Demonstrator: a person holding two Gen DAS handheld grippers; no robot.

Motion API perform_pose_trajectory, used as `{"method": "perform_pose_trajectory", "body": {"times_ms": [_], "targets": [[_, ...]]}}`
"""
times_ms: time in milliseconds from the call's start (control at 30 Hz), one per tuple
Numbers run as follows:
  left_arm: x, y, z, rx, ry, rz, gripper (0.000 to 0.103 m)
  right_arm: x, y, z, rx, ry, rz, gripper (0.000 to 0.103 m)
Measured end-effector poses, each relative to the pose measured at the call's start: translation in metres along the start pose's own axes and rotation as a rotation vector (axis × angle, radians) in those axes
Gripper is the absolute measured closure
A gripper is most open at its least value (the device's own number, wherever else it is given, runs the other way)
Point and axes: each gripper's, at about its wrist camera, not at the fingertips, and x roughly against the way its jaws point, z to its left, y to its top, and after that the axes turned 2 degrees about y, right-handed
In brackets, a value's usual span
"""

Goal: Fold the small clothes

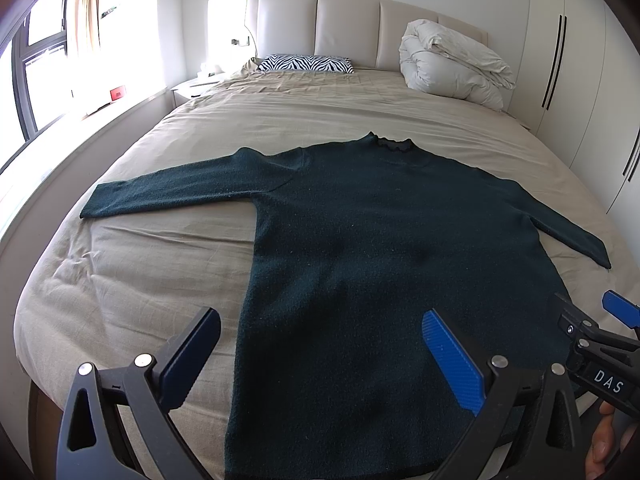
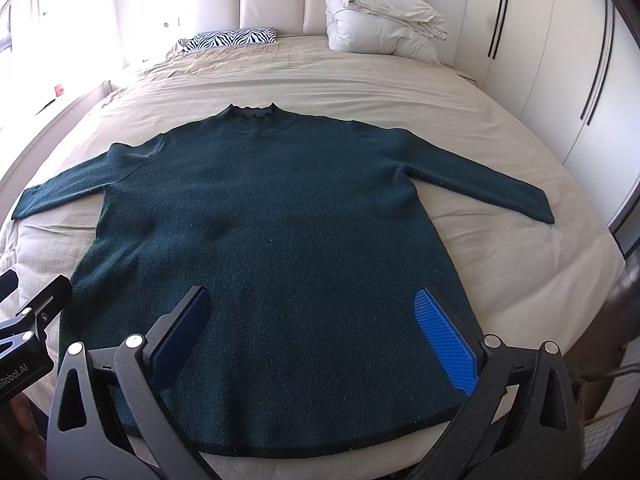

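A dark green long-sleeved sweater lies flat and spread out on the beige bed, collar toward the headboard, both sleeves stretched out sideways. It also shows in the right wrist view. My left gripper is open and empty, hovering over the sweater's lower left edge near the hem. My right gripper is open and empty, hovering over the lower middle of the sweater above the hem. The right gripper shows at the right edge of the left wrist view; the left gripper shows at the left edge of the right wrist view.
The beige bedsheet covers the bed. A zebra-print pillow and a folded white duvet lie by the padded headboard. A window is on the left, white wardrobes on the right.
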Motion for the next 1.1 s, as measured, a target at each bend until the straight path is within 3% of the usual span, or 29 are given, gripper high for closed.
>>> {"method": "perform_pose_trajectory", "body": {"times_ms": [533,833,1100], "targets": [[-0.011,-0.003,-0.007,0.002,-0.016,0.029,0.000,-0.010,-0.006,-0.002,-0.007,-0.001,0.018,0.000],[-0.031,-0.001,-0.013,-0.020,0.021,0.055,0.000,-0.035,-0.003,-0.009,-0.026,0.002,0.058,0.000],[-0.053,0.004,-0.021,-0.037,0.008,0.086,0.000,-0.064,0.001,-0.020,-0.051,0.008,0.099,0.000]]}}
